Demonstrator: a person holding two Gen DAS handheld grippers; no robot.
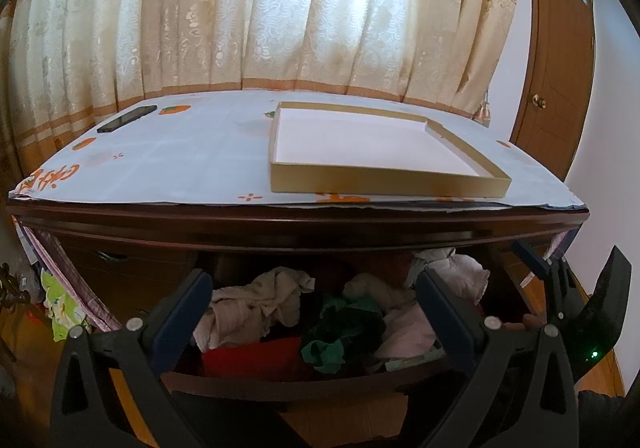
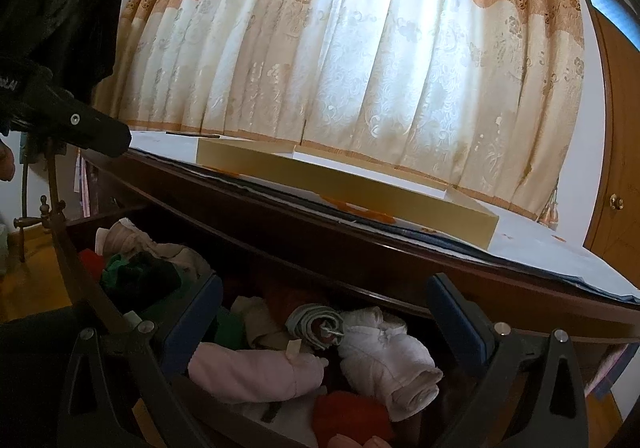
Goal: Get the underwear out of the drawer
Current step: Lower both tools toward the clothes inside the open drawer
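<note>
1. Oddly, little writing is showing: orange characters on the tablecloth [image 1: 180,164] are running off its left edge and cannot be read, and white letters on a dark band at the left edge of the right wrist view are cut off too.
2. The back of the drawer [image 1: 280,388] is lying in shadow under the dresser top [image 1: 304,222], so the garments there are hard to make out.
3. The drawer is standing open and is holding a jumble of underwear [image 2: 256,370]: a pink piece, a white roll [image 2: 394,368], green [image 1: 340,332], red and beige [image 1: 256,300] pieces.
4. A shallow gold box [image 1: 384,184] is sitting on the tablecloth, showing only its white floor; a dark phone [image 1: 127,119] is lying near the far left corner.
5. The left gripper [image 1: 314,296] is hovering over the drawer with its jaws apart, gripping nothing.
6. The right gripper [image 2: 324,306] is hanging above the white roll and the pink piece, its jaws likewise spread wide and empty.
</note>
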